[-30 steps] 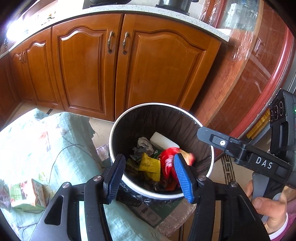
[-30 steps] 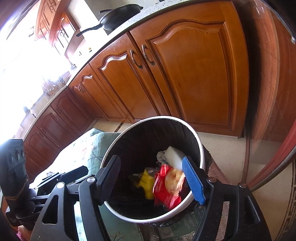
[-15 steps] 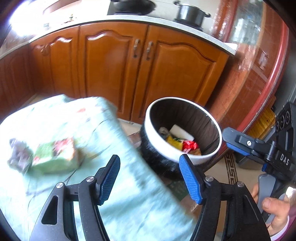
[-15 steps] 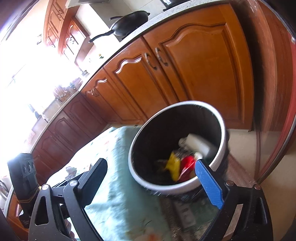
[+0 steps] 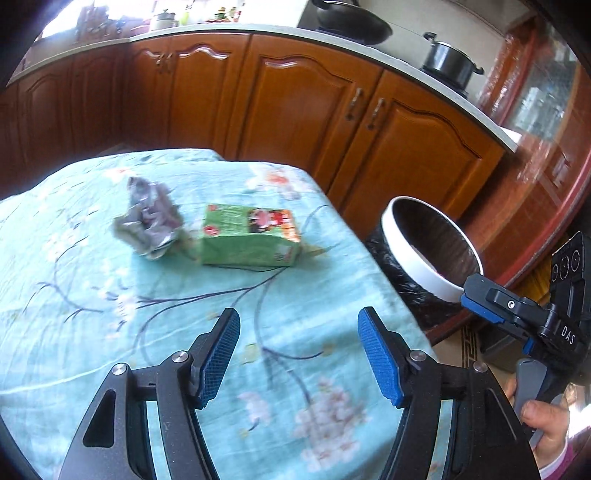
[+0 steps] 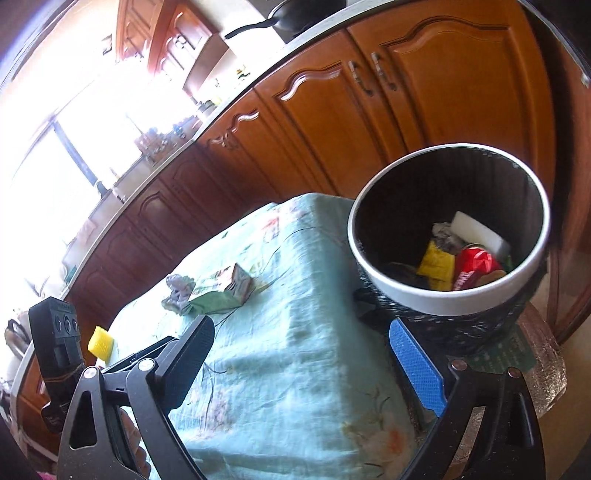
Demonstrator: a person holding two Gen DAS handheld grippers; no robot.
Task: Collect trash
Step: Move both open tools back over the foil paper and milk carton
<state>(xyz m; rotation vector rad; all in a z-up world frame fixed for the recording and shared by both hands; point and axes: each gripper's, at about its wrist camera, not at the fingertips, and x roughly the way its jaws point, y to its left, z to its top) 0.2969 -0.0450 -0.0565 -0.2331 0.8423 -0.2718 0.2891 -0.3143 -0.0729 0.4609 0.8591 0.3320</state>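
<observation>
A green carton [image 5: 248, 236] lies on its side on the table with the teal flowered cloth [image 5: 92, 314], with a crumpled grey wrapper [image 5: 147, 218] just left of it. Both also show in the right wrist view, the carton [image 6: 221, 291] and the wrapper [image 6: 177, 291]. My left gripper [image 5: 299, 354] is open and empty, above the cloth in front of the carton. My right gripper [image 6: 306, 365] is open and empty over the table's corner. The white-rimmed trash bin [image 6: 443, 299] with a black liner stands right of the table and holds a red wrapper [image 6: 474, 266], a yellow wrapper [image 6: 436, 262] and a white block [image 6: 480, 232].
A yellow sponge [image 6: 99, 341] lies at the table's far left. Wooden kitchen cabinets [image 5: 303, 107] run behind the table and bin. A black pot [image 5: 448, 61] and a pan [image 5: 351, 26] stand on the counter. The bin also shows in the left wrist view [image 5: 424, 273].
Both grippers have swung left, away from above the bin and toward the table. The carton and grey wrapper have come into the middle of the left wrist view.
</observation>
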